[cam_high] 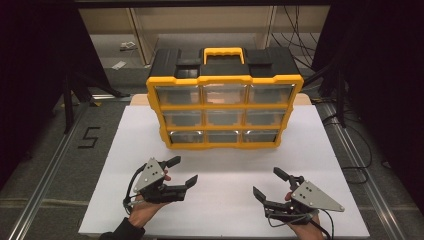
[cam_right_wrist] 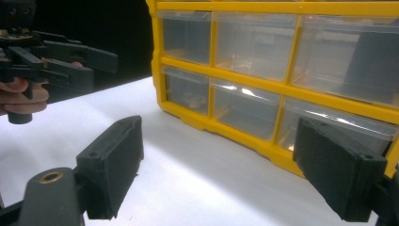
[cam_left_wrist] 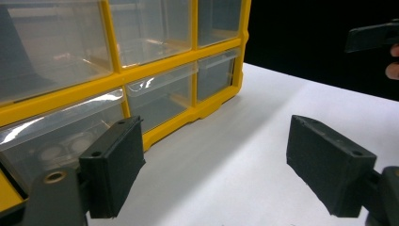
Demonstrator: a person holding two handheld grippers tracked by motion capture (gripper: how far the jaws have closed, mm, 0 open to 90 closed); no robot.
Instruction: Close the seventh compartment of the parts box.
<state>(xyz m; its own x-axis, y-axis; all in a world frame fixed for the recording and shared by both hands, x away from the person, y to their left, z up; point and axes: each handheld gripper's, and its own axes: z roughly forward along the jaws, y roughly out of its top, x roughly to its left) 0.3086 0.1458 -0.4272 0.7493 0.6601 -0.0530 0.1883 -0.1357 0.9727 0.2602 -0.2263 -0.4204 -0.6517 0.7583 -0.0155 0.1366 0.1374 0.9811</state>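
Note:
A yellow and black drawer organizer with a yellow carry handle stands at the back of the white table. Its clear drawers face me in three rows, all pushed in. My left gripper rests low at the front left, open, with nothing between its jaws. My right gripper sits at the front right, also open and bare. In the left gripper view the organizer is close on the left, and its bottom left drawer holds some small round parts. In the right gripper view the organizer fills the upper right.
Metal rails run along both sides of the table. A black mark shaped like a 5 lies on the floor at the left. Cables trail on the floor at the right. The other hand's gripper appears at the upper left of the right gripper view.

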